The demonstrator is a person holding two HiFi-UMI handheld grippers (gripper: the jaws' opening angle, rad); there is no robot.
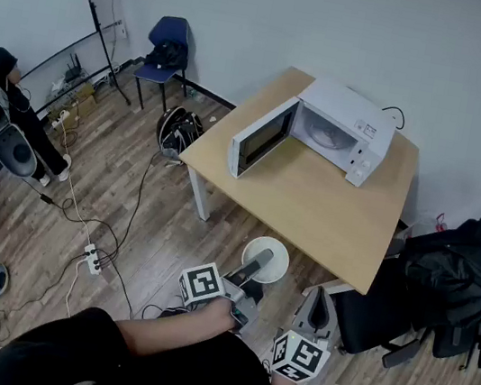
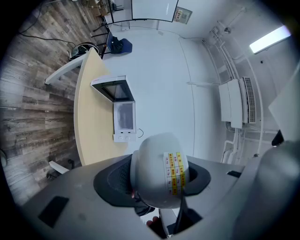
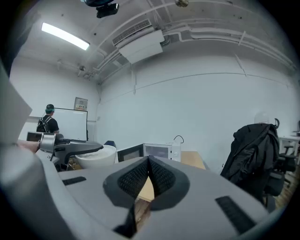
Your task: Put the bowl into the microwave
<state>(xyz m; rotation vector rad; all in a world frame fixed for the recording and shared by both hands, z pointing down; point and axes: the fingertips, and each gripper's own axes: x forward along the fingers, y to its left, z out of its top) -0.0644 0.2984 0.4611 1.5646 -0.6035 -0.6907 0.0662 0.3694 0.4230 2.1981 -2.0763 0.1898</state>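
**Q:** Bowl (image 1: 268,257): where does it sit among the larger items?

**A:** Table (image 1: 312,199): ahead of both sets of jaws and apart from them. Microwave (image 1: 341,126): on the table's far part, well beyond the jaw tips, with its door (image 1: 261,136) swung open and the cavity showing. The bowl is white and off the table. It sits between the jaws of the left gripper (image 2: 157,179), short of the table's near edge and over the wood floor (image 1: 89,171).

**Q:** How do those jaws stand?

**A:** They are pinching the bowl's wall at the rim, one pad inside and one outside. In the left gripper view the bowl fills the gap and shows a yellow-and-white label (image 2: 174,172) on its outer side.

**Q:** And the right gripper (image 3: 147,176)?

**A:** Its jaws are pressed together at the tips, with nothing between them. The bowl lies just beside them to their left. The microwave is straight ahead, past the tips.
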